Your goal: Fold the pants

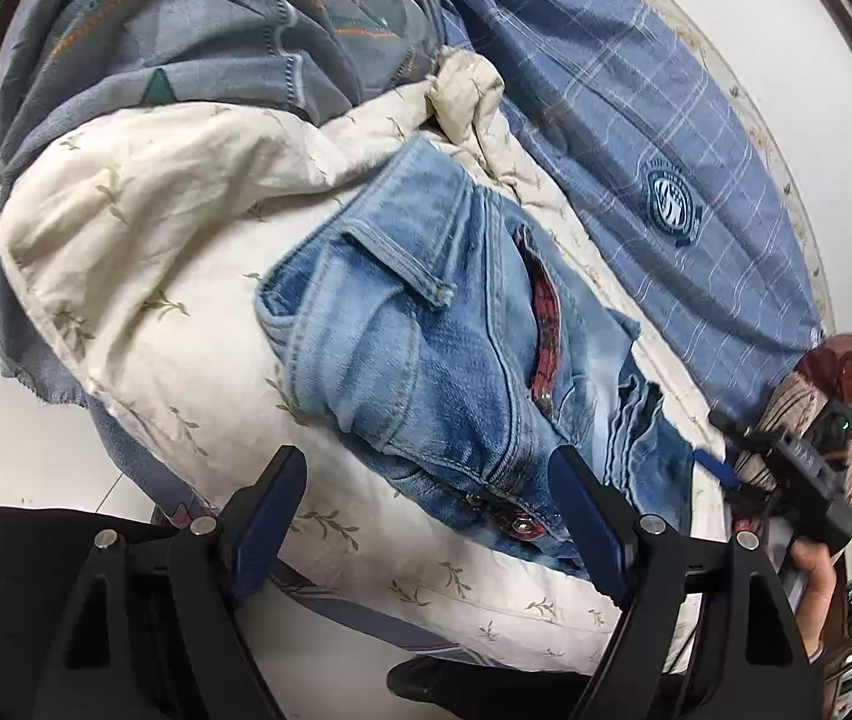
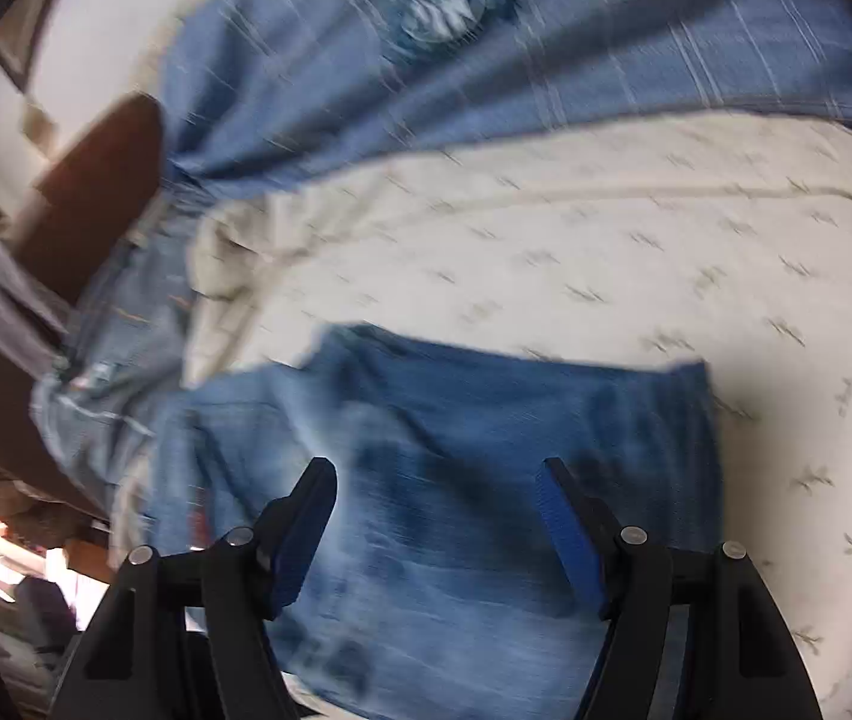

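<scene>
A pair of light blue jeans (image 1: 426,354) lies bunched on a cream leaf-print quilt (image 1: 144,228), waistband and red-lined fly toward me. My left gripper (image 1: 426,474) is open just above the waistband edge, holding nothing. The right gripper (image 1: 726,471) shows at the right edge of the left wrist view, beside the jeans' far end, held by a hand. In the blurred right wrist view, my right gripper (image 2: 435,483) is open over the denim (image 2: 456,450), jaws wide apart and empty.
A blue plaid sheet with a round crest (image 1: 672,204) lies behind the quilt. A grey patterned blanket (image 1: 186,30) is heaped at the back left. White tile floor (image 1: 18,456) lies at the left. A brown pillow (image 2: 90,192) sits at the left of the right wrist view.
</scene>
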Demonstrator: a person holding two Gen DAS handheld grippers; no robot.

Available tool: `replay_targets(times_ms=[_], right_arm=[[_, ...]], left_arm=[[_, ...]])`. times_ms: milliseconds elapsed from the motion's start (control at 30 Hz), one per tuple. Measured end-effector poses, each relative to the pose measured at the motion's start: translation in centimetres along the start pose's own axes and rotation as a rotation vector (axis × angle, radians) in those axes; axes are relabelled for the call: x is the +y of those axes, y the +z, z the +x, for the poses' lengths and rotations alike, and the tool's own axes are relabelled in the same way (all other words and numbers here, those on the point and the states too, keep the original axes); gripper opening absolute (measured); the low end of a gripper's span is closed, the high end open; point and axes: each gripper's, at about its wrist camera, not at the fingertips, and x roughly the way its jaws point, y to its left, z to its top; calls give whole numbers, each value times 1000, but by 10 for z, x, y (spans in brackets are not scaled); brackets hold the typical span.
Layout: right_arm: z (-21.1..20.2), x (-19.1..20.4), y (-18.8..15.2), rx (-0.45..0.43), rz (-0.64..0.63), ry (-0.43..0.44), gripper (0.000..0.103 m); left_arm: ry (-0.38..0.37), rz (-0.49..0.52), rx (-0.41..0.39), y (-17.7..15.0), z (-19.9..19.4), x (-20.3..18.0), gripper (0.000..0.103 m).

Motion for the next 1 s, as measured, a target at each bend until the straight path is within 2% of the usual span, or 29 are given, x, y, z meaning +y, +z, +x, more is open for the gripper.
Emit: replay_targets(times_ms=[33,67,100,133,167,200,300,367,433,500,567,600,700,800,867,900,1000], right_arm=[[4,-1,1,-7,-5,-8,74],[17,-7,2,24,-6,-65,77],[39,-19,0,105,5,-128,78],[45,-27,-3,111,24,-121,77],[35,-22,-3,59,26,-110,77],[26,-18,-3,44,31,-95,77],[-6,2,-13,-15,-45,-52,77],[-22,7,-25,-40,-54,17,77],[-20,5,-39,2,-14,99,77],[0,-1,-51,76,15,164,77],[29,-10,-60,174,30,104,77],[25,-10,-62,134,31,108,77],[5,5,-61,106,12,95,77],[-13,19,-64,39,-60,140,77],[1,15,-67,71,-70,81,79],[19,4,-72,135,-51,18,79],[6,0,-79,61,-35,56,79]], left_arm=[[13,7,7,-1,2,-1,83],[23,11,9,-1,3,-3,83],[31,25,6,-1,4,-6,83],[54,56,3,-1,4,-11,83],[82,86,-6,-1,2,-15,83],[100,112,-28,-2,0,-19,83],[141,154,-48,-1,-1,-26,83],[158,169,-57,-1,-2,-27,83],[167,175,-50,-3,-1,-28,83],[176,182,-43,-4,1,-30,83],[186,190,-35,-4,3,-33,83],[190,195,-32,-5,2,-33,83],[204,209,-46,-5,0,-35,83],[208,209,-46,-5,-1,-34,83],[215,211,-40,-6,1,-35,83],[216,212,-37,-6,1,-35,83],[228,237,-42,-7,0,-39,83]])
